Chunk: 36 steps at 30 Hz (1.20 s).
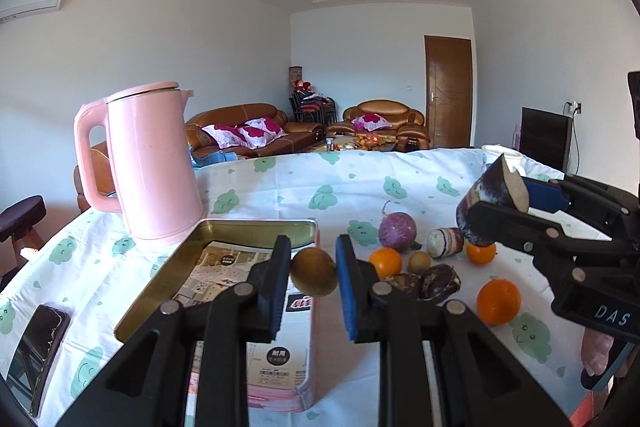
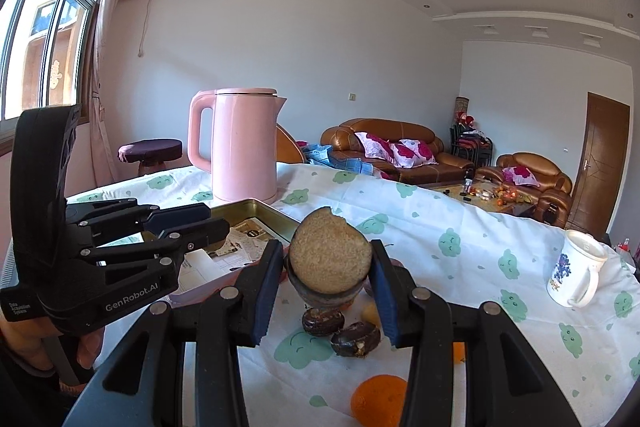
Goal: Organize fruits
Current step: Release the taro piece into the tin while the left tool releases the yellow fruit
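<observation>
My left gripper (image 1: 313,269) is shut on a small brown kiwi (image 1: 313,271) and holds it above the right edge of a gold metal tray (image 1: 208,231). My right gripper (image 2: 329,267) is shut on a cut sugarcane chunk (image 2: 330,259), lifted above the table; it also shows in the left wrist view (image 1: 492,211). On the cloth lie oranges (image 1: 498,301) (image 1: 385,261), a purple round fruit (image 1: 397,231), another kiwi (image 1: 419,261) and several dark sugarcane pieces (image 1: 438,281). My left gripper also shows in the right wrist view (image 2: 200,223) over the tray (image 2: 256,207).
A pink kettle (image 1: 154,163) stands behind the tray. A phone (image 1: 38,343) lies at the table's left front. A white mug (image 2: 576,275) stands at the right. A pink box (image 1: 280,367) lies under the tray. The table has a white cloth with green clouds (image 1: 328,179).
</observation>
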Tool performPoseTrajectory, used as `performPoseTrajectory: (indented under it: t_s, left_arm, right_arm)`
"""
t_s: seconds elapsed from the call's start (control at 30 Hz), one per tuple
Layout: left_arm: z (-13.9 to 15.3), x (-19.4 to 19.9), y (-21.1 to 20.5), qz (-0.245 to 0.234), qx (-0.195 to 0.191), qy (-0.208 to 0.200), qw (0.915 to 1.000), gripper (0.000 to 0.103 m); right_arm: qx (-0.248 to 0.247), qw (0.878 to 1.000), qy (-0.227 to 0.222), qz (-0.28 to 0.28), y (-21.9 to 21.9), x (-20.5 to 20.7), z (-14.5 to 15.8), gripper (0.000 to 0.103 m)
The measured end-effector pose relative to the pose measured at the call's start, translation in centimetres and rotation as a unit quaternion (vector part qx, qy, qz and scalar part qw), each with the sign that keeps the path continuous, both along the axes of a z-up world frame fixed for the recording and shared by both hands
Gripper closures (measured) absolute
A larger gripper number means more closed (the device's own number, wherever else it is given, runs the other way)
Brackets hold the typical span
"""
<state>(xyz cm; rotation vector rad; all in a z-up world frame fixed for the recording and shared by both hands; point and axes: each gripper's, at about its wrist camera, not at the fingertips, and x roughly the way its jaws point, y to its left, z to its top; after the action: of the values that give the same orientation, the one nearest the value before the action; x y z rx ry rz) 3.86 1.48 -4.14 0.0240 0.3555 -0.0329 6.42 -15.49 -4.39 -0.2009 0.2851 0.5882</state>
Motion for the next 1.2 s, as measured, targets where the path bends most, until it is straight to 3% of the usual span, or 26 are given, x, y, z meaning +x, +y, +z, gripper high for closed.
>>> performPoseTrajectory:
  t_s: [0.63, 1.2]
  left_arm:
    - [-1.1, 3.3, 5.7, 0.045, -0.002, 0.053, 0.9975, 0.079]
    - [-2.4, 6.1, 9.1, 0.066, -0.002, 0.109, 0.9918, 0.079]
  right_arm:
    - [-0.047, 0.997, 0.029, 0.052, 7.3, 5.2, 1.6, 0.058]
    - [-0.083, 0.987, 0.103, 0.088, 13.8, 8.0, -1.8, 0.058]
